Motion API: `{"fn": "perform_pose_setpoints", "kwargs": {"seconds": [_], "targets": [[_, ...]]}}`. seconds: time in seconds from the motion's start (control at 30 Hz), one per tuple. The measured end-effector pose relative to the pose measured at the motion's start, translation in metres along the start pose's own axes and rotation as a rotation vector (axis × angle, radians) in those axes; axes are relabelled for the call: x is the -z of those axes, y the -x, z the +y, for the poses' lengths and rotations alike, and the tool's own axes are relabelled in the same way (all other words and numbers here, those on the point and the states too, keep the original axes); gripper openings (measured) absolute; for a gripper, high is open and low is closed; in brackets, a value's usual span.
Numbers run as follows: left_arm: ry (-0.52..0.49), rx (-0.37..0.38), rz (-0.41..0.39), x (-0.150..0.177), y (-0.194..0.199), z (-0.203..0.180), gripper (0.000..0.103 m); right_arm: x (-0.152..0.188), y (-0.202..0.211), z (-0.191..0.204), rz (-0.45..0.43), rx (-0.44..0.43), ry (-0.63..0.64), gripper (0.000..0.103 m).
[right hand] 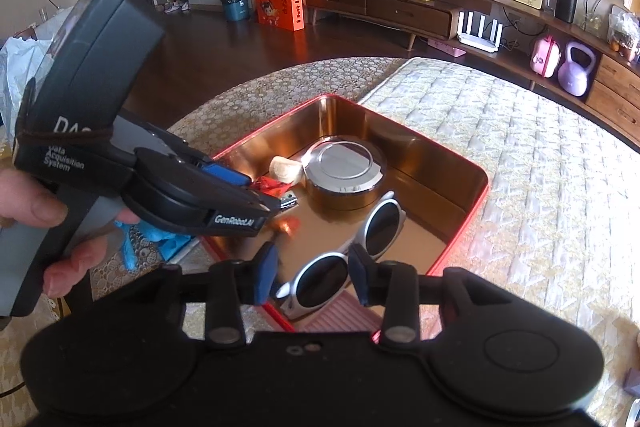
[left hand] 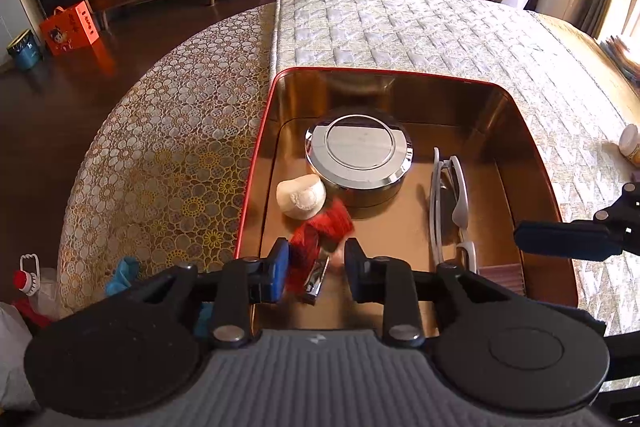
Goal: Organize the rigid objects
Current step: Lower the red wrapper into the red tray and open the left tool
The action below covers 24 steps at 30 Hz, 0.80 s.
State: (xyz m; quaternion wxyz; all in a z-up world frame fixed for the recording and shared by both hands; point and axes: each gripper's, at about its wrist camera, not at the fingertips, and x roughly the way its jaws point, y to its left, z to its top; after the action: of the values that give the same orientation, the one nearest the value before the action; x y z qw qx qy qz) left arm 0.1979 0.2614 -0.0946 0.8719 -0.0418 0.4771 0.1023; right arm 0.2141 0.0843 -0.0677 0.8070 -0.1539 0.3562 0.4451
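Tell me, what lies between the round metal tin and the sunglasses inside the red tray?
Nothing: in the left wrist view, bare golden tray floor separates the round metal tin from the sunglasses.

A tin box (left hand: 256, 163) sits on the tabletop (left hand: 160, 155) at frame centre. Inside, a round container (left hand: 360, 151) lies centre, a shell (left hand: 301, 195) lower left, sunglasses (left hand: 452, 203) right.

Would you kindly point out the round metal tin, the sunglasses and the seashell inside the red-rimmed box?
round metal tin (left hand: 360, 147), left wrist view, centre of its lid.
sunglasses (right hand: 382, 227), right wrist view, the far dark lens.
seashell (left hand: 300, 197), left wrist view, its pale body.
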Motion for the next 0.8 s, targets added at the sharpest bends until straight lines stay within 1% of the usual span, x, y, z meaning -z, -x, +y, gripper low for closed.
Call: {"fn": "perform_pose_setpoints", "kwargs": {"seconds": [0.03,0.07,0.1,0.13,0.2,0.27,0.33,0.5,0.7,0.8], "targets": [[0.004,0.002,0.0,0.001,0.001,-0.001,0.034,0.0,0.002,-0.001,-0.002,0.0,-0.004,0.04],[0.005,0.004,-0.002,0.001,0.002,-0.001,0.041,0.001,0.003,-0.001,-0.004,0.0,-0.007,0.041],[0.007,0.014,-0.008,0.001,0.004,-0.002,0.045,0.001,0.005,-0.002,-0.007,0.001,-0.009,0.041],[0.011,0.021,-0.014,0.002,0.006,-0.002,0.052,0.002,0.007,-0.003,-0.01,0.001,-0.012,0.042],[0.013,0.025,-0.027,0.002,0.011,-0.006,0.057,0.004,0.01,-0.006,-0.014,0.006,-0.02,0.042],[0.01,0.02,-0.04,0.003,0.015,-0.009,0.065,0.006,0.014,-0.009,-0.02,0.004,-0.034,0.044],[0.012,0.019,-0.05,0.004,0.02,-0.011,0.067,0.009,0.018,-0.013,-0.026,0.005,-0.046,0.045],[0.024,0.03,-0.068,0.007,0.03,-0.015,0.067,0.015,0.032,-0.021,-0.045,0.003,-0.08,0.048],[0.03,0.042,-0.103,0.011,0.046,-0.023,0.067,0.025,0.05,-0.029,-0.074,0.018,-0.117,0.055],[0.029,0.049,-0.118,0.012,0.054,-0.029,0.067,0.029,0.059,-0.032,-0.088,0.027,-0.13,0.06]]}}
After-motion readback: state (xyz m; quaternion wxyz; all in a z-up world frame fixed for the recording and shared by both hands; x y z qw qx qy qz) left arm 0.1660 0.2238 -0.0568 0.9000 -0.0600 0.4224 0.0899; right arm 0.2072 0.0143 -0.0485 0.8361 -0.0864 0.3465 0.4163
